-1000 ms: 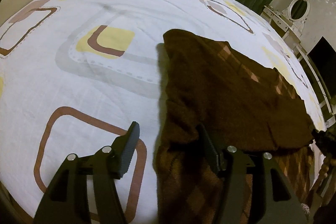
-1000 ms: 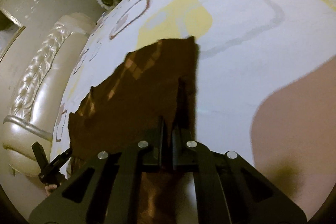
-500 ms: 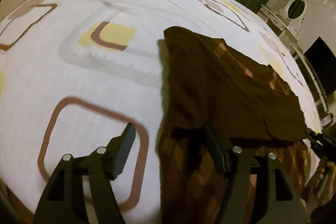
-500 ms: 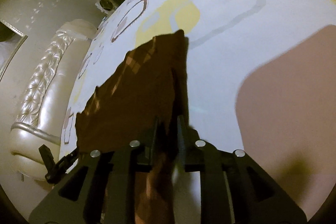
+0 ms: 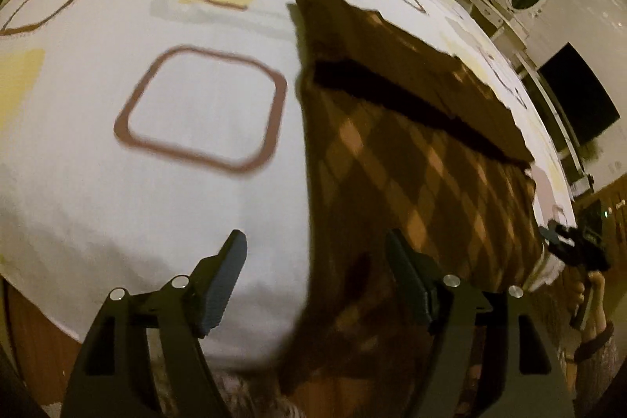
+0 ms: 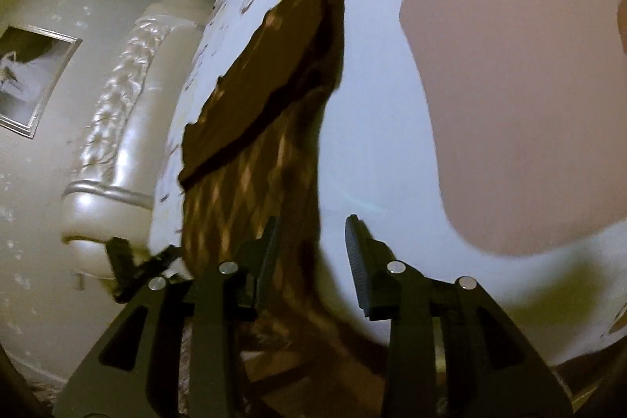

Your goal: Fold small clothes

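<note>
A brown argyle-patterned garment [image 5: 411, 159] lies on a bed covered by a white sheet [image 5: 117, 202] printed with rounded brown, yellow and grey squares. The garment's far portion is doubled back over itself, giving a dark fold edge that runs diagonally across the cloth in both wrist views; its near end hangs over the bed's edge toward the cameras. The left gripper [image 5: 315, 279] hovers above the near edge of the bed with its jaws apart and opening; the garment's left border passes beneath the gap, and neither pad presses on it. One finger sits over bare sheet, the other over the brown cloth. The right gripper [image 6: 311, 251] is likewise parted and opening: its left finger overlaps the cloth in the picture, the right finger is over white sheet, and no fabric is pinched between the pads. In the left wrist view the right gripper appears at the far right edge, just beside the garment's corner, with a hand [image 5: 591, 304] on its handle. In the right wrist view a padded cream headboard [image 6: 117, 128] stands along the bed's left side, and a framed picture [image 6: 31, 77] hangs on the wall beyond it. Both views are somewhat blurred.
</note>
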Demonstrator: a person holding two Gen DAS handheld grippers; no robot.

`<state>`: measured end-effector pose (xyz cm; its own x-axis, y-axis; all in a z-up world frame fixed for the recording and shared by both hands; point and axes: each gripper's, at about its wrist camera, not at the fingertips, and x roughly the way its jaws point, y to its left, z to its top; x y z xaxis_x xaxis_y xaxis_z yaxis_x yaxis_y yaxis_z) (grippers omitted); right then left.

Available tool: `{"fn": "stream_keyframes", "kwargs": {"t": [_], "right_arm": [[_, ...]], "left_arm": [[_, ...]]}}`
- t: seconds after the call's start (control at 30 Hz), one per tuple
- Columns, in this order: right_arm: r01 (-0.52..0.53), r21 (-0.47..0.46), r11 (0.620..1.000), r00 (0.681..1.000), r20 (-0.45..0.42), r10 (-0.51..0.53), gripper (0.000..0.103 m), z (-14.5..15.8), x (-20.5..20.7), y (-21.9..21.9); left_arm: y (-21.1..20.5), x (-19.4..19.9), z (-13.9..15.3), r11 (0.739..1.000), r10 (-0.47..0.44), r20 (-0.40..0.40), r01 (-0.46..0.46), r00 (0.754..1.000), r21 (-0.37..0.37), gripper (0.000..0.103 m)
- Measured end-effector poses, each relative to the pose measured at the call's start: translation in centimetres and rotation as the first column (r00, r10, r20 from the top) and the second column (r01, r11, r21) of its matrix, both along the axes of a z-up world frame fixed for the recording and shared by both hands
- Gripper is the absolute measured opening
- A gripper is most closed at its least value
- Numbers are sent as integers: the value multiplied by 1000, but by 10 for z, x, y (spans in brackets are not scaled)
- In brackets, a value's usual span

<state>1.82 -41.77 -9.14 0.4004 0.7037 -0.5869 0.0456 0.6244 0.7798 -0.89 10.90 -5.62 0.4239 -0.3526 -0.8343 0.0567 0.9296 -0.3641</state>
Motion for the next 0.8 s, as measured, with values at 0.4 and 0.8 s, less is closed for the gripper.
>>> {"fn": "stream_keyframes", "kwargs": {"t": [0.4, 0.8], "right_arm": [[-169, -55, 984, 985, -38, 167, 34, 0, -31, 14], [-284, -114, 952, 958, -69, 277, 46, -16, -31, 46]], "left_arm": [[-16, -19, -25, 995, -68, -50, 65, 996, -72, 73], [-34, -24, -27, 981, -160, -49, 153, 986, -117, 73]]}}
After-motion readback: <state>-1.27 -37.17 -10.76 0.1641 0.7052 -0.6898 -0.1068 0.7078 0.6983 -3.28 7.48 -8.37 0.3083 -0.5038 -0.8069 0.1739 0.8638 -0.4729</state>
